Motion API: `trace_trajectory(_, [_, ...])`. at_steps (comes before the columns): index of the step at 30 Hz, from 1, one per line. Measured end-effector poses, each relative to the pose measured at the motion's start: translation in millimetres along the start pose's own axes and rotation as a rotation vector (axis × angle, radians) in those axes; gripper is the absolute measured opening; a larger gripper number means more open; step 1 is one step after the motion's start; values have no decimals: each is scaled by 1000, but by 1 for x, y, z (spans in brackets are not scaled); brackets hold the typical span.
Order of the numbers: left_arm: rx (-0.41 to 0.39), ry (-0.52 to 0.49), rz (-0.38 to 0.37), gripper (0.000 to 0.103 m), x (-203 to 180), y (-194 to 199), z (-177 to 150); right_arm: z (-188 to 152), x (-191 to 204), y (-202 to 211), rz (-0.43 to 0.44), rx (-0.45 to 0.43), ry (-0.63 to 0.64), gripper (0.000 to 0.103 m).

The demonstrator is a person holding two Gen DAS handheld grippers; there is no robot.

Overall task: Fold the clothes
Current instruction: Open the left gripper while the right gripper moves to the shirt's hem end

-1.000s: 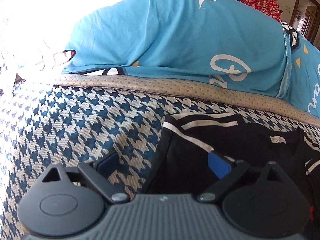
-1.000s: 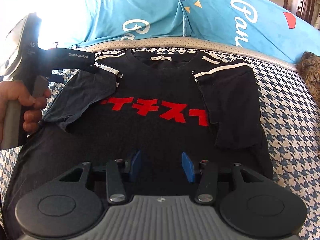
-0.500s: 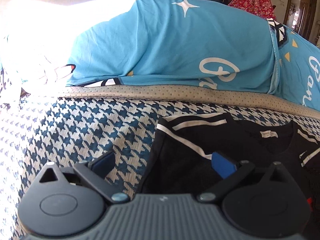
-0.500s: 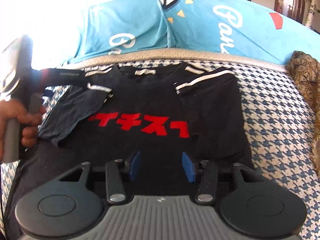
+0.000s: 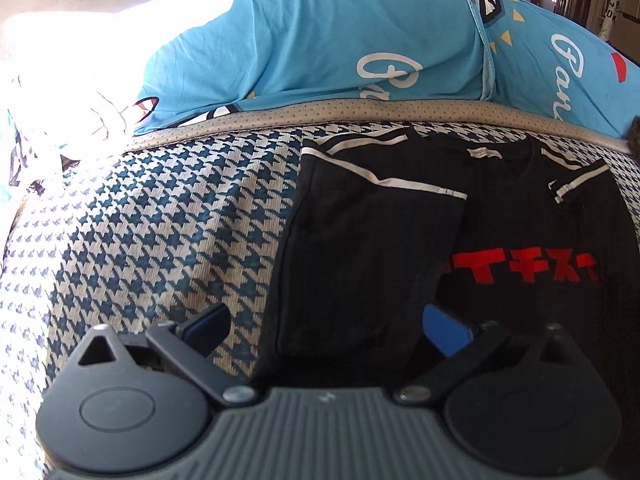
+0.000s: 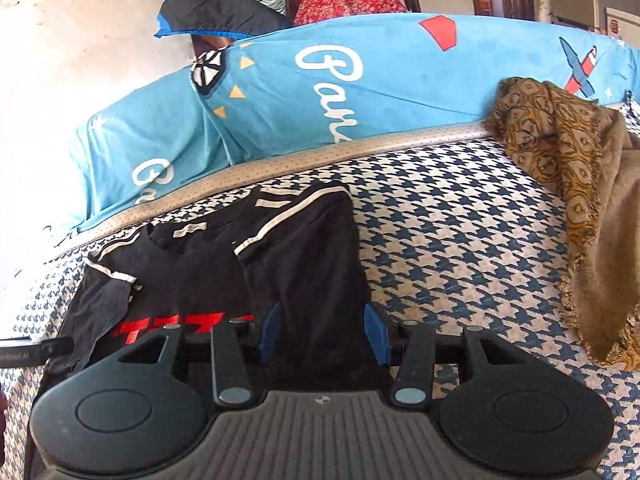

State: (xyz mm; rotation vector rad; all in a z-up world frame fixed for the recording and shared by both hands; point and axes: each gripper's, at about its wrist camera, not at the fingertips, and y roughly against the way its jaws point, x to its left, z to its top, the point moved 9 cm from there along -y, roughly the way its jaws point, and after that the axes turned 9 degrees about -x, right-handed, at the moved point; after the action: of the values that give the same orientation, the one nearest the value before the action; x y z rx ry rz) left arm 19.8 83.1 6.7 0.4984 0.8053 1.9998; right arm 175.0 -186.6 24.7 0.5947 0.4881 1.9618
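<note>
A black T-shirt [image 5: 360, 248] with red lettering [image 5: 524, 272] and white shoulder stripes lies flat on the houndstooth bed cover [image 5: 160, 220], both sleeves folded inward. My left gripper [image 5: 326, 324] hovers over the shirt's left edge, jaws wide open with nothing held; one pad is over the cover, the other over the shirt. In the right wrist view the T-shirt [image 6: 308, 264] sits left of centre. My right gripper [image 6: 323, 334] is over its folded right side, jaws partly apart and open, with nothing pinched. The left gripper's tip [image 6: 24, 350] shows at the left edge.
Light blue printed pillows [image 5: 320, 40] line the back of the bed, behind a beige piped edge [image 6: 360, 152]. A brown patterned cloth [image 6: 568, 160] lies heaped at the right. White fabric [image 5: 60, 120] bunches at the far left. Houndstooth cover [image 6: 460, 240] stretches right of the shirt.
My left gripper has drawn back from the shoulder, so the folded left sleeve and red lettering now show. My right gripper has swung right, from the shirt's middle to its right side.
</note>
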Motion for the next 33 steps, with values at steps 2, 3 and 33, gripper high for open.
trace_trajectory(2, [-4,-12,-3,103,2,2,0,-2,-8,-3,-7,14,-32,45])
trace_trajectory(3, [-6,-18,-1,103,4,1,1,-4,-11,-5,-9,23,-51,45])
trace_trajectory(33, [63,45,-45,103,25,-20,-12,-26,-39,-30,22,91,-248,46])
